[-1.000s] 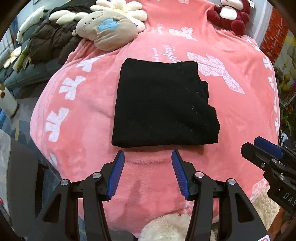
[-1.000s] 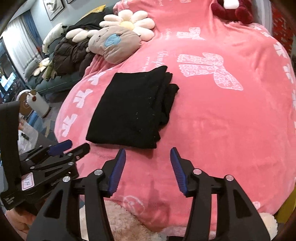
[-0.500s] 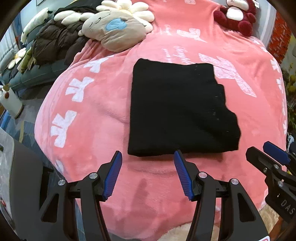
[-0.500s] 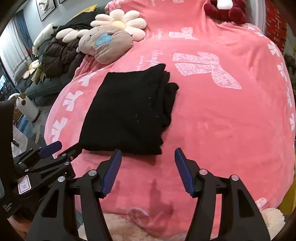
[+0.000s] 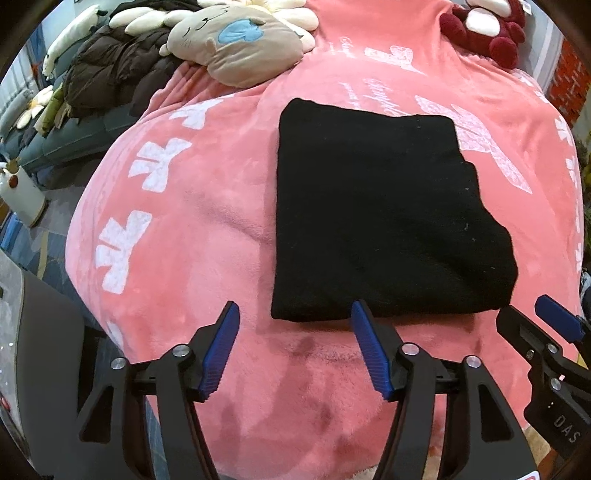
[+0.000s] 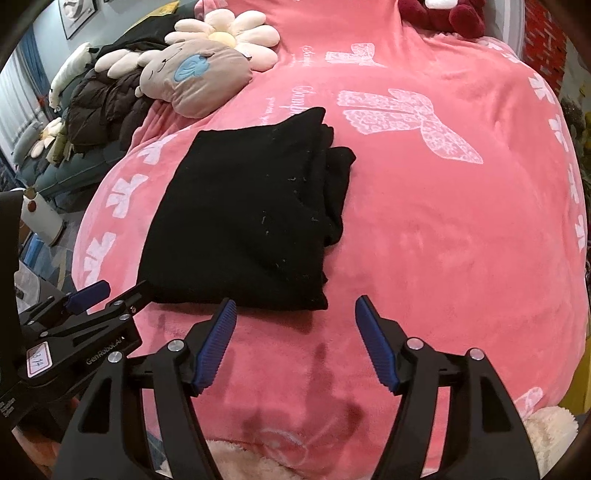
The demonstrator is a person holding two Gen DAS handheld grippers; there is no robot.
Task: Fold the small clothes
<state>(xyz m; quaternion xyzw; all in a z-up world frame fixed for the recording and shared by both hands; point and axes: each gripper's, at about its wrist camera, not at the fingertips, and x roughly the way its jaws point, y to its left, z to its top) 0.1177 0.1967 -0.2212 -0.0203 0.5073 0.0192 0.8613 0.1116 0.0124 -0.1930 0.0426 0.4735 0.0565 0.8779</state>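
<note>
Spread over the whole rounded surface, the pink blanket with white bow prints carries everything else. On its middle lies the black folded garment — a flat, roughly rectangular stack whose long axis runs from the near edge away toward the plush toys. Its neat fold faces the grippers, and the looser stacked layers step out along its right side; what kind of garment it is cannot be made out.

At the far left sit a beige plush pillow, a cream flower cushion partly behind it, and a dark padded jacket. A dark red plush toy is cut off at the top edge.

Left gripper hovers at the garment's near left corner, its right blue tip overlapping the hem in view — contact cannot be told. Its jaws stand apart and have just been widening, nothing clamped between them. Right gripper hovers at the near right corner, jaws likewise parted and just widened, only blanket between them.
</note>
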